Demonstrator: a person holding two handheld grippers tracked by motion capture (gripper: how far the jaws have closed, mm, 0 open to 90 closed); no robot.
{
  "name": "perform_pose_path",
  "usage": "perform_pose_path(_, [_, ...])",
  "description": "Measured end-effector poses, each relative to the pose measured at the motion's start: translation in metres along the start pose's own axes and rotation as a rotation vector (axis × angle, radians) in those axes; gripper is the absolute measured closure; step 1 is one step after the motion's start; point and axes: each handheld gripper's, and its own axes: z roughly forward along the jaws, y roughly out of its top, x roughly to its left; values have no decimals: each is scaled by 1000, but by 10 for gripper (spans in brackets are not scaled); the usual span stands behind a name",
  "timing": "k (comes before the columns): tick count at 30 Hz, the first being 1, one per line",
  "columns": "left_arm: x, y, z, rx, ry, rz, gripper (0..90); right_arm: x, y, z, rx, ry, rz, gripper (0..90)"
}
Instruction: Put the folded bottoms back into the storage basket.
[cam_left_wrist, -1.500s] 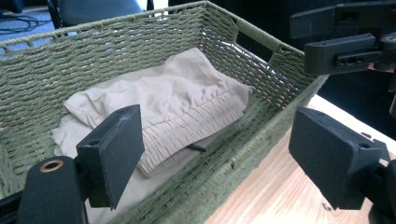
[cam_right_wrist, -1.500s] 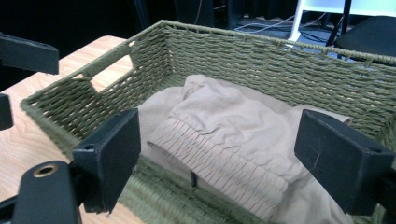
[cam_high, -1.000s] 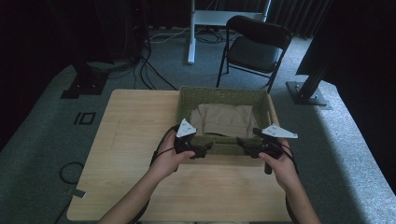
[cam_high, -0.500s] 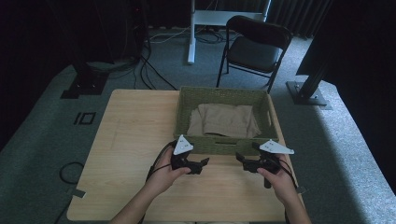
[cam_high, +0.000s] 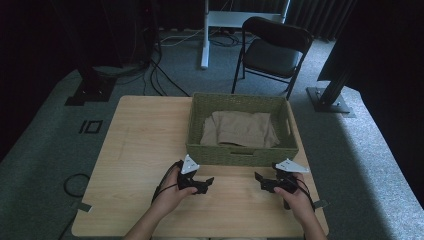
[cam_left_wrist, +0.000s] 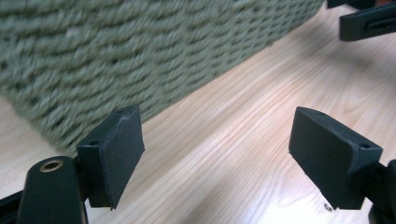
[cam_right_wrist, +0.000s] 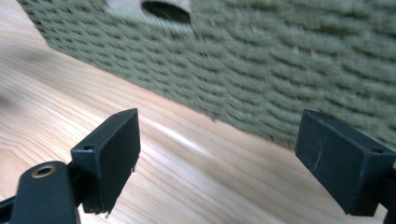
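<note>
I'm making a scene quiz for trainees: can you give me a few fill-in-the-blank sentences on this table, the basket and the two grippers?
1. The folded beige cloth lies inside the green woven ____.
2. The jaws of the left gripper stand ____, with nothing between them.
3. The right gripper is over the wooden ____, just in front of the basket.
4. Behind the table stands a black folding ____.

Missing words: basket; open; table; chair

The high view is dim, its far corners nearly black; daylight falls from the right, brightening the floor right of the worktop (cam_high: 145, 150). Both gripper views are brighter: the green basket (cam_left_wrist: 140, 51) is blurred, with soft glare on the wood just below it.
</note>
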Motion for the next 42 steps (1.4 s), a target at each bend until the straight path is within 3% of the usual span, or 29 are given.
perform_pose_path(5, [5,-9,3,30,19,-14,189,-5,-7,2,24,-23,17,137])
perform_pose_path(8, [7,-17,5,47,34,-14,189,-10,-14,1,63,-70,32,141])
perform_pose_path(16, [14,-28,9,74,63,-36,189,-17,-22,-1,107,-109,64,140])
perform_pose_path(20, [17,-30,10,64,72,-60,189,-21,-24,-1,122,-137,78,140])
perform_pose_path(23, [22,-32,9,72,108,-66,189,-24,-27,-2,133,-145,92,140])
perform_pose_path(29, [26,-34,8,90,142,-77,189,-26,-28,-2,160,-171,68,140])
perform_pose_path(31, [26,-35,8,108,166,-61,189,-24,-28,-1,171,-182,44,137])
perform_pose_path(35, [24,-36,8,123,195,-43,189,-24,-27,0,172,-181,43,134])
perform_pose_path(42, [21,-36,10,126,224,-66,158,-24,-27,0,172,-177,40,134])
